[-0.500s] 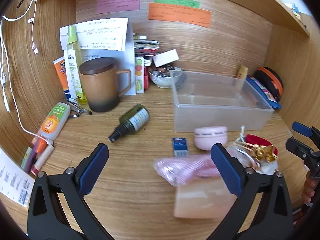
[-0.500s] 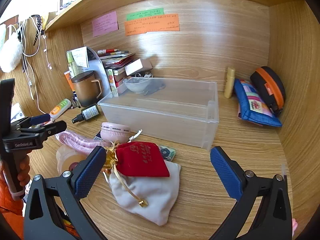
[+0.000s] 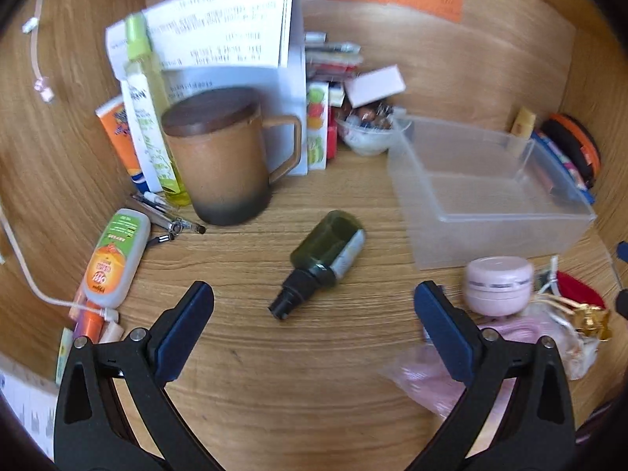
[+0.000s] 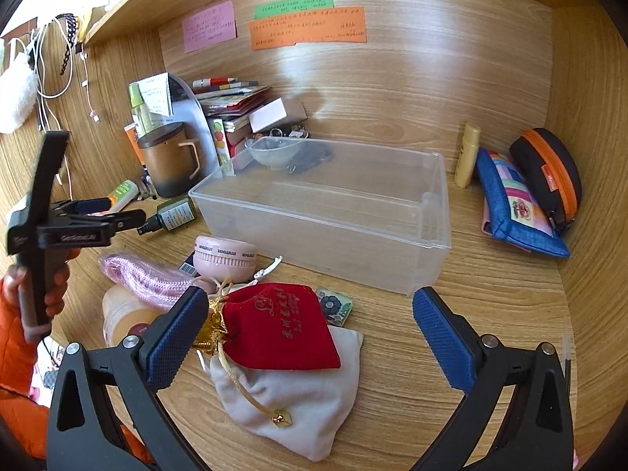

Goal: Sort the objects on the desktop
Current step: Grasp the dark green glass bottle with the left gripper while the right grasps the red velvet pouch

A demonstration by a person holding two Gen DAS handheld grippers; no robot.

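Since half a second ago the left tool [image 3: 314,306] has swung leftward: the dark green spray bottle [image 3: 327,255] now lies between its wide-open, empty jaws, where a pink net bag sat before. The right tool [image 4: 310,314] is unchanged, spread open above the red pouch [image 4: 280,324]. The clear bin [image 4: 325,212] sits mid-tabletop; bare wood [image 4: 490,314] lies toward the right edge.

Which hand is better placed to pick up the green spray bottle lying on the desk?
Left. The left gripper is open with the bottle lying just ahead, centred between its fingers. The right gripper is over the red pouch.
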